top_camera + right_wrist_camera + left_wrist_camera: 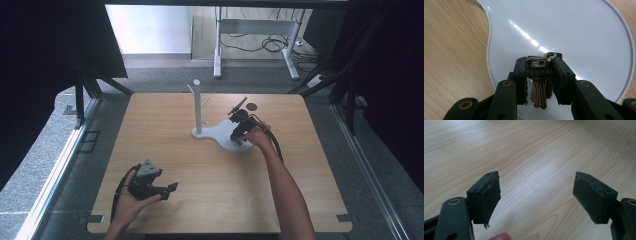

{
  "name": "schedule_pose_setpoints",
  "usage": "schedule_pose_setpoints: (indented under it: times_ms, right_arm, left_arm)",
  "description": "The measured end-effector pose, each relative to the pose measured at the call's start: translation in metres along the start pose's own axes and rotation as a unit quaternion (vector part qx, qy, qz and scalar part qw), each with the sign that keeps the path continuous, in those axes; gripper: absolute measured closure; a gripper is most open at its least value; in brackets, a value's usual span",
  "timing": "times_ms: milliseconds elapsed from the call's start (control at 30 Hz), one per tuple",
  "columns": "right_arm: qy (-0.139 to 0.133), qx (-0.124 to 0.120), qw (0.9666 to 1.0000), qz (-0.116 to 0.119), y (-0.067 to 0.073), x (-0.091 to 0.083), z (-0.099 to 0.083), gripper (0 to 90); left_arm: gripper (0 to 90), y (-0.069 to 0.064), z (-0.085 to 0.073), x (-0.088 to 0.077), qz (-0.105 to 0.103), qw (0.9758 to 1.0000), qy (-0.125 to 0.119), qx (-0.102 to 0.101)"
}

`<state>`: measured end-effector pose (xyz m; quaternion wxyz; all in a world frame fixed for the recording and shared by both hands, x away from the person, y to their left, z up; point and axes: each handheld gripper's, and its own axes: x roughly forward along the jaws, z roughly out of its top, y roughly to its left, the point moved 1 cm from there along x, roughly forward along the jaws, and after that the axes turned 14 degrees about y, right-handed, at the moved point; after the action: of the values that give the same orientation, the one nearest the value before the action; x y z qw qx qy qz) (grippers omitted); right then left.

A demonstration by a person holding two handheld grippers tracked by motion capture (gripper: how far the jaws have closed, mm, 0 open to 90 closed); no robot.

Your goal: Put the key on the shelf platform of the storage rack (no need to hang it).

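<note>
Keys [539, 82], one bunch, were pinched between the right gripper's [539, 65] jaws just above the white tray [579, 32] at the table's [165, 150] far right, left gripper [536, 195] gaping empty near left; risk judged: thin grip, bunch might slip onto tray.

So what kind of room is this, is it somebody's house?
Probably not a house: it looks like a lab or workshop set up for recording. A bare light wooden table stands between black curtains, and loose black cables lie on the floor under a white metal desk frame behind.
</note>
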<state>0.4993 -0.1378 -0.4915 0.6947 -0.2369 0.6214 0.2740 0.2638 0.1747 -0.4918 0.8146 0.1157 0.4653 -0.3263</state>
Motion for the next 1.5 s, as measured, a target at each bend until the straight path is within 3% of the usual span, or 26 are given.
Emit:
schedule_pose_setpoints:
  times_ms: [267, 400, 667, 1033, 1267, 1500]
  right_arm:
    - [-0.001, 0.003, 1.0000, -0.001, -0.002, 0.009, -0.004, 66.3]
    - [-0.012, 0.009, 0.9999, 0.003, -0.004, 0.008, -0.006, 60.6]
    - [-0.031, 0.016, 0.9994, -0.004, -0.005, -0.004, -0.010, 53.7]
    - [-0.057, -0.005, 0.9984, 0.004, 0.002, -0.023, -0.024, 47.5]
    - [-0.081, -0.021, 0.9962, 0.022, 0.009, -0.037, -0.048, 46.6]
    - [-0.106, -0.027, 0.9935, 0.030, 0.013, -0.046, -0.083, 46.3]
  left_arm:
    - [22.3, 0.001, 0.000, 0.000, 0.000, 1.0000, 0.000, 0.000]
    - [22.4, 0.000, 0.000, 0.001, 0.000, 1.0000, 0.001, 0.001]
    - [22.4, 0.000, 0.000, 0.000, 0.000, 1.0000, 0.000, 0.000]
    - [22.4, 0.001, 0.000, 0.000, 0.000, 1.0000, -0.002, -0.001]
    - [22.3, 0.001, 0.000, -0.001, 0.000, 1.0000, -0.003, -0.002]
    - [22.3, 0.001, 0.001, 0.001, 0.001, 1.0000, 0.000, 0.000]
